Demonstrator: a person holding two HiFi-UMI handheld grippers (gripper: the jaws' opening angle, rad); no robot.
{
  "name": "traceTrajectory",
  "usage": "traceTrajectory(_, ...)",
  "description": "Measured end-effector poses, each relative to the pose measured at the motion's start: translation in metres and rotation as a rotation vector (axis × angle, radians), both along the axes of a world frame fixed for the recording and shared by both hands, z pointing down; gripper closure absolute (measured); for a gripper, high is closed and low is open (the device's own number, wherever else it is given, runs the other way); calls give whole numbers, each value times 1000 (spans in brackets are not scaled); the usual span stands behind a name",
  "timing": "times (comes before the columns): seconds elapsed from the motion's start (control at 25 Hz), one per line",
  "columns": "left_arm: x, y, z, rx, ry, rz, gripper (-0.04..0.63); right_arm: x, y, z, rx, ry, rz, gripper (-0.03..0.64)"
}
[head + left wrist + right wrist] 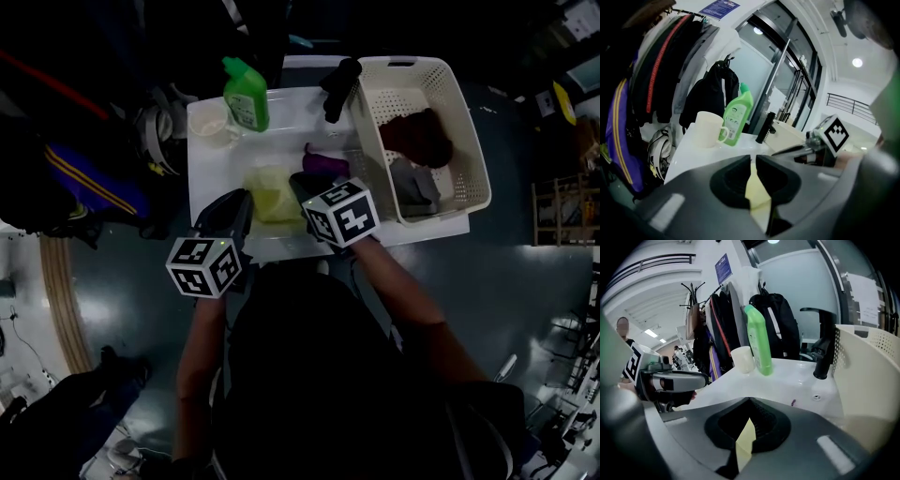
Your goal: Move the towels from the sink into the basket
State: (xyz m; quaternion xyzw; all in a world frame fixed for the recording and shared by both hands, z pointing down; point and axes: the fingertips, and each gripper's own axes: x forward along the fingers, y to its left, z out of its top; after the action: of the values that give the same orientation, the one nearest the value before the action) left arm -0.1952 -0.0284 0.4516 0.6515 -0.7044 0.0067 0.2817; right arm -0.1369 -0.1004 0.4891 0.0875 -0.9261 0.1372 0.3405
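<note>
The yellow towel (272, 192) lies crumpled in the sink (211, 183), in the middle of the basin towards its front edge. A purple towel (323, 162) lies in the sink too, just behind the yellow one and towards the basket side. The left gripper (751, 158) hangs over the sink's front edge at the yellow towel's left border. Its jaws are drawn together to a hairline slit, and yellow cloth shows through the gap behind the tips. Whether the pads touch that cloth cannot be told. The right gripper (749, 401) hangs over the sink's front edge at the towel's other border, tips pressed together. The same yellow shows through the gap behind them, and nothing is seen clamped at the tips. The basket (469, 122) stands against the sink's right side. It holds a dark red towel (419, 136) towards its back and a grey towel (412, 183) towards its front. At the sink's back rim a black faucet (339, 89) stands near the basket. A green bottle (246, 94) stands further left on that rim, with a white cup (211, 122) just beside it at the back left corner. Dark coats (670, 70) hang beyond the sink's left side.
</note>
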Motion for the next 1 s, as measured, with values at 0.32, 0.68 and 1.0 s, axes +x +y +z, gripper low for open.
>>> traceTrajectory(0.32,-1,1,15,-34,17,1,555,2,1,41,-48,88,-14,597)
traceTrajectory(0.68,-4,-3,26,-55,35,-12,555,-1,6,69,-110,151,-59,429)
traceTrajectory(1.0,-6,-10,29,-64,42,-12,555,-10,20,91,-170,228,-145,371)
